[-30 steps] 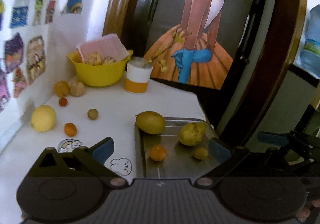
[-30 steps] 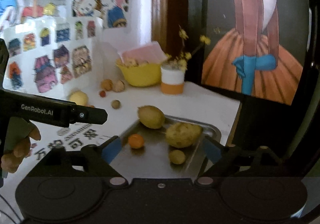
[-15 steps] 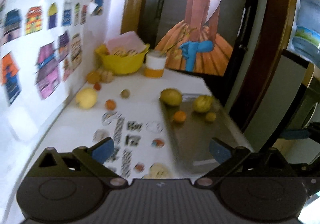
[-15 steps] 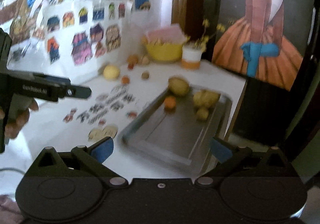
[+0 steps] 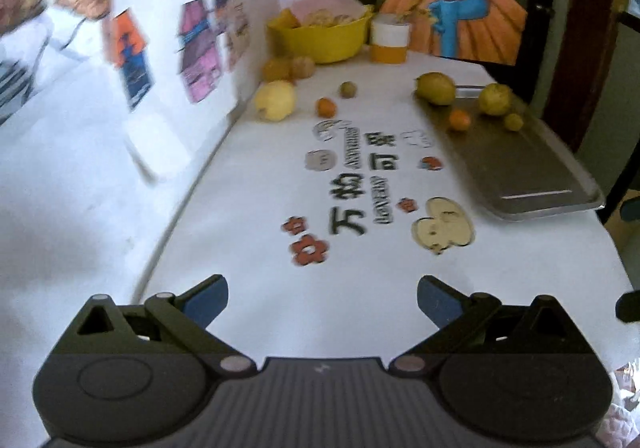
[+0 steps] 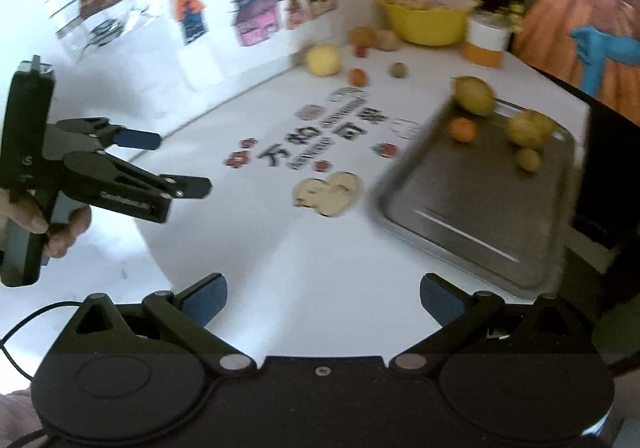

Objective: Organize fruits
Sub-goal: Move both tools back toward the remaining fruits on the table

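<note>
Rectangular metal tray (image 5: 532,168) at right side of white table (image 5: 320,260); four fruits at tray's far end. Yellow plastic bowl (image 5: 320,38) at far end against sticker-covered wall (image 5: 160,48); white-and-orange cylindrical cup (image 5: 390,42) just right of bowl. Loose fruits on table before bowl, left of tray.

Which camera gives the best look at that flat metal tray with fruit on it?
The right wrist view: the flat metal tray sits nearer and shows all its rim. The left wrist view shows the tray farther off, at the right, narrower.

Both grippers — farther from tray (image 5: 516,164)
</note>
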